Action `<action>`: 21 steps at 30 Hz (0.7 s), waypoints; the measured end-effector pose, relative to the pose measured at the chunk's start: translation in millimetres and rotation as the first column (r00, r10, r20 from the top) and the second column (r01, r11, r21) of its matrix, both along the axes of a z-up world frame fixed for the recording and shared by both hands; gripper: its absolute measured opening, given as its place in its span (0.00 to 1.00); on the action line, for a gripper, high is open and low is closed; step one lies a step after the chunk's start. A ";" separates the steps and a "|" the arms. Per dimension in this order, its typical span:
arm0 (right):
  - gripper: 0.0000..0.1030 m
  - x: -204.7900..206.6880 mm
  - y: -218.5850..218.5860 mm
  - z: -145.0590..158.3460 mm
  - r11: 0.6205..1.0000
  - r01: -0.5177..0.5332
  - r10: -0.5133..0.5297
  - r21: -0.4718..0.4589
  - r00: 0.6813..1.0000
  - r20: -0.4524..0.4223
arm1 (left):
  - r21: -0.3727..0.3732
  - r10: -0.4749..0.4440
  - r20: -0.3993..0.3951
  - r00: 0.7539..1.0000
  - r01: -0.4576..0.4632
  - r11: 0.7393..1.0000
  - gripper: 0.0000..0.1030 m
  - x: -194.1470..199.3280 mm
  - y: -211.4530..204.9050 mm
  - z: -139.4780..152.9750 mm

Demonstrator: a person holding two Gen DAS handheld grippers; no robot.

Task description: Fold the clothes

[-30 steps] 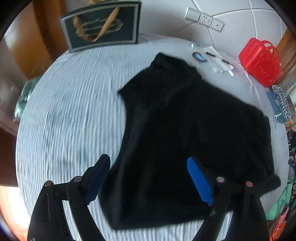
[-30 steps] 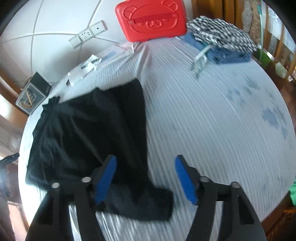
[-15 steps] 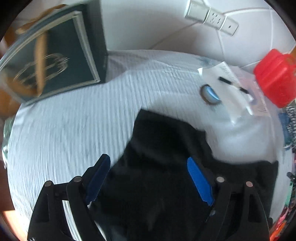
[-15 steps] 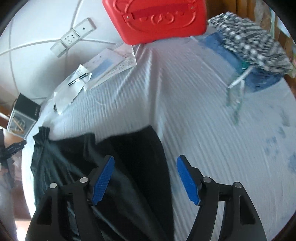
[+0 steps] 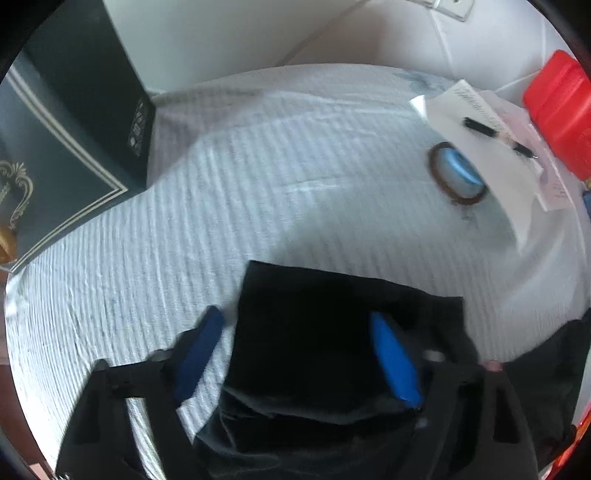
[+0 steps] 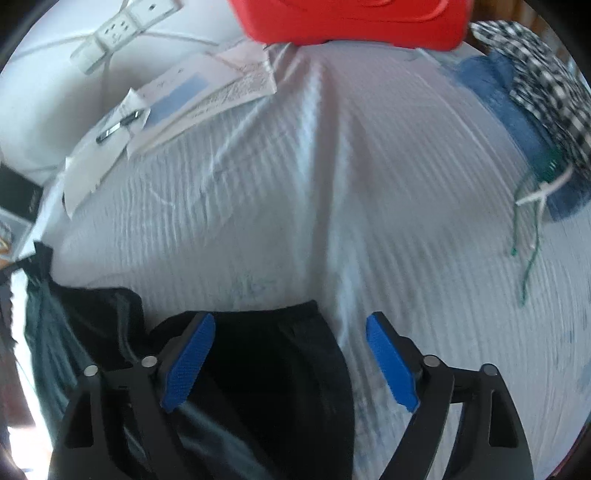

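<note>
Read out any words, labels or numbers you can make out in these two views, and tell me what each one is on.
No text can be read.
White sheet of paper under the black pen: slanted script line, too blurred.
Printed white leaflets: dense print, too small.
Dark green box with gold trim: small white symbols on its side, unreadable.
Red plastic case: embossed shapes only, no words.

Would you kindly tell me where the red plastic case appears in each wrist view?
Left wrist view: the red plastic case sits at the far right edge, upper part.
Right wrist view: the case fills the top centre, cut by the frame.
Shared landmark: the white papers with a black pen beside it.
</note>
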State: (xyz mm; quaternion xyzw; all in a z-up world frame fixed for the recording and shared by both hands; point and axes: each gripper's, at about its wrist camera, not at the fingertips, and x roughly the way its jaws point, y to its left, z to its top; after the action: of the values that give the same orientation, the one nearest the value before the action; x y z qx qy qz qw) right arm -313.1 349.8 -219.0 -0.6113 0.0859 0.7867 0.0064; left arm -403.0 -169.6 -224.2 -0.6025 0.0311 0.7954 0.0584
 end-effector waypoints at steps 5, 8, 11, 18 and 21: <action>0.04 5.1 -14.6 14.2 0.988 -0.077 0.085 0.133 0.995 -0.051 | -0.053 -0.001 -0.073 0.997 -0.003 0.999 0.05 5.7 15.9 17.9; 0.04 -5.6 5.7 41.4 0.991 -0.016 0.036 0.134 0.988 -0.153 | -0.062 0.016 -0.148 0.989 -0.025 0.998 0.05 -1.4 19.0 33.3; 0.04 -20.2 26.1 60.6 0.990 0.042 -0.011 0.131 0.974 -0.228 | -0.070 0.044 -0.198 0.979 -0.059 0.996 0.05 -16.1 19.4 43.3; 0.10 -72.6 52.1 53.7 0.986 0.139 -0.111 0.089 0.957 -0.268 | 0.022 0.187 -0.175 0.967 -0.186 0.982 0.21 -52.3 -7.9 43.9; 0.24 -74.0 51.4 46.1 0.987 0.137 -0.114 0.079 0.962 -0.250 | 0.008 0.153 -0.125 0.980 -0.153 0.988 0.64 -41.0 -11.3 43.0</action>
State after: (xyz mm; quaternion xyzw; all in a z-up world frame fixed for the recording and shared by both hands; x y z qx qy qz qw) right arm -387.1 401.2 -172.9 -0.5020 0.0870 0.8572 0.0749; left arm -444.0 -181.0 -181.2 -0.5520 -0.0109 0.8337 -0.0054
